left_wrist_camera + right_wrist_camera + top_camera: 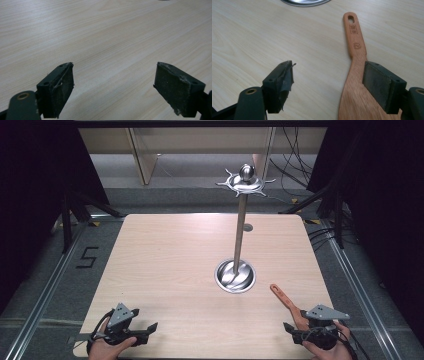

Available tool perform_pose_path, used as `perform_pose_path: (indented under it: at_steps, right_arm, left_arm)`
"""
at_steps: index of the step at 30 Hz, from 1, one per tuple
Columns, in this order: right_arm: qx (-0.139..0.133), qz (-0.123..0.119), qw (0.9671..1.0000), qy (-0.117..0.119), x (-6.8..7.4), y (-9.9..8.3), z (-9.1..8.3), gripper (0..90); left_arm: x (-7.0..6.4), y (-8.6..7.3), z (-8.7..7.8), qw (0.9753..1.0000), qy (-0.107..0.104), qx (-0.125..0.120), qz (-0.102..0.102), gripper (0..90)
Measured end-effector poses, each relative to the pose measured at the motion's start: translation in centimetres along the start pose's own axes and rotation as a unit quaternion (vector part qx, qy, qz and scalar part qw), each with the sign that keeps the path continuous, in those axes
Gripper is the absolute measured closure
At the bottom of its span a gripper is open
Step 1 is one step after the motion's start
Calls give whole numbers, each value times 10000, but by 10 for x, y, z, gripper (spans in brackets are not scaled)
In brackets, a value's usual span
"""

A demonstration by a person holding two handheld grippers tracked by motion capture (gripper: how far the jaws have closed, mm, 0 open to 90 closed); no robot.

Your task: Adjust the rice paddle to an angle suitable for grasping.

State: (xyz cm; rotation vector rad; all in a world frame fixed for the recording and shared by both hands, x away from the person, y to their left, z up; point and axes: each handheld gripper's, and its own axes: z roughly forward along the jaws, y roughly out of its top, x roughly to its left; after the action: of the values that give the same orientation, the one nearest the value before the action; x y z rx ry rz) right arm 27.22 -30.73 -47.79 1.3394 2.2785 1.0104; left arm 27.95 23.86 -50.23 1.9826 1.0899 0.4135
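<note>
A wooden spatula lies flat on the table at the front right, its handle with a hang hole pointing toward the stand. In the right gripper view the spatula runs under the right-hand jaw. My right gripper is open just above its wide blade; the same right gripper sits at the table's front right edge. My left gripper rests at the front left, and this left gripper is open over bare wood. A metal utensil stand rises from a round steel base right of centre.
The stand's top carries a ring of hooks and a ball knob. The light wooden table has wide bare room on its left half. Cables lie on the floor beyond the far right corner.
</note>
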Motion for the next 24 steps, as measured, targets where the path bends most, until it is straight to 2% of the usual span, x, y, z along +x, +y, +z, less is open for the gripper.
perform_pose_path:
  at_steps: [2, 3, 4, 5, 7, 9, 10, 11, 12, 13, 14, 15, 16, 17, 18, 20, 21, 22, 23, 24]
  right_arm:
    - [52, -211, 9998, 41, -4, 1, 1, 257]
    - [61, -178, 9998, 37, -4, 1, 1, 258]
    - [3, -99, 9999, -62, -1, -1, 2, 262]
    - [63, -62, 9999, -56, -1, 0, 2, 263]
    - [37, -294, 9996, -21, -6, 1, 3, 263]
    - [84, -253, 9996, -106, -5, 2, 2, 263]
    - [95, -303, 9995, -41, -6, 3, 4, 263]
    - [113, -298, 9995, -44, -6, 4, 4, 261]
    - [223, -349, 9991, -60, -6, 5, 3, 257]
    - [261, -211, 9994, 59, -5, 7, 3, 250]
    - [251, -348, 9991, -18, -7, 8, 3, 237]
    - [352, -305, 9988, 158, -7, 11, 3, 226]
    - [291, -363, 9988, 161, -8, 11, 4, 211]
    - [238, -129, 9996, 51, -5, 12, 4, 182]
    - [238, -129, 9996, 51, -5, 12, 4, 182]
    - [381, -241, 9989, 145, -11, 18, 2, 179]
    - [379, -277, 9989, 25, -12, 19, 2, 186]
    - [509, -198, 9985, 36, -12, 21, 1, 212]
    - [602, -331, 9976, 31, -15, 23, 2, 239]
    - [692, -313, 9970, 115, -16, 25, 3, 238]
  left_arm:
    - [-1, 0, 0, 10000, 28, 27, 20, 150]
    - [-3, 0, 1, 9999, 29, -97, -121, 150]
    - [-3, 0, 2, 9999, 28, -100, -131, 150]
    - [-3, 0, 2, 9999, 2, -103, -133, 151]
    - [-3, 0, 2, 9999, 9, -86, -144, 150]
    - [-2, 0, 2, 10000, -4, -83, -56, 150]
    - [-2, 0, 2, 10000, 15, -63, -29, 150]
    - [-3, 0, 2, 9999, 22, -75, -111, 150]
    - [-2, 0, 2, 10000, 27, -60, -71, 150]
    - [-2, 0, 2, 9999, 4, -68, -92, 150]
    - [-4, 0, 3, 9997, -39, -146, -180, 149]
    - [-5, 0, 2, 9996, -44, -166, -219, 149]
    - [-3, 0, 2, 9996, -86, -191, -214, 149]
    - [-3, 1, 2, 9993, -78, -237, -277, 149]
    - [-3, 1, 2, 9993, -78, -237, -277, 148]
    - [-3, 1, -1, 9992, -47, -275, -293, 148]
    - [-3, 1, -1, 9992, -47, -271, -276, 148]
    - [-3, 1, 0, 9993, -56, -266, -256, 148]
    - [-3, 1, 1, 9992, -89, -270, -266, 148]
    - [-3, 0, 1, 9993, -84, -257, -259, 148]
